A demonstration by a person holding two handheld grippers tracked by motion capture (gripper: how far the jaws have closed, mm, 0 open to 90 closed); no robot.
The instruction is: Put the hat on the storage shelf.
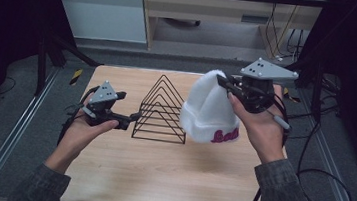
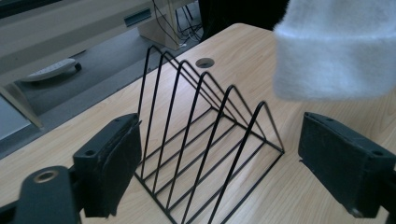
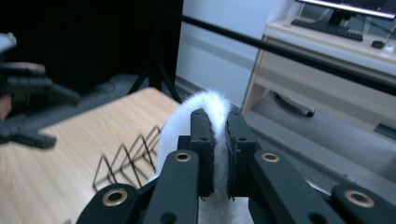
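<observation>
Beanie pinched by right hand-held gripper beside wire rack; left hand-held gripper spread.

Both grippers are built in black w/ brass-ringed screw holes; grey 3-cornered plates are fitted on top, black cables trailed behind. Grey sleeves are worn.

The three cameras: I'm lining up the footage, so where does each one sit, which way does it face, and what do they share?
High view: above the person's side, looking forward and down on the table; both forearms, left gripper, right gripper.
Left gripper view: rides the left gripper, open jaws facing the wire rack.
Right gripper view: rides the right gripper, jaws clamped on the white hat.
Shared: all three show rack and hat.
</observation>
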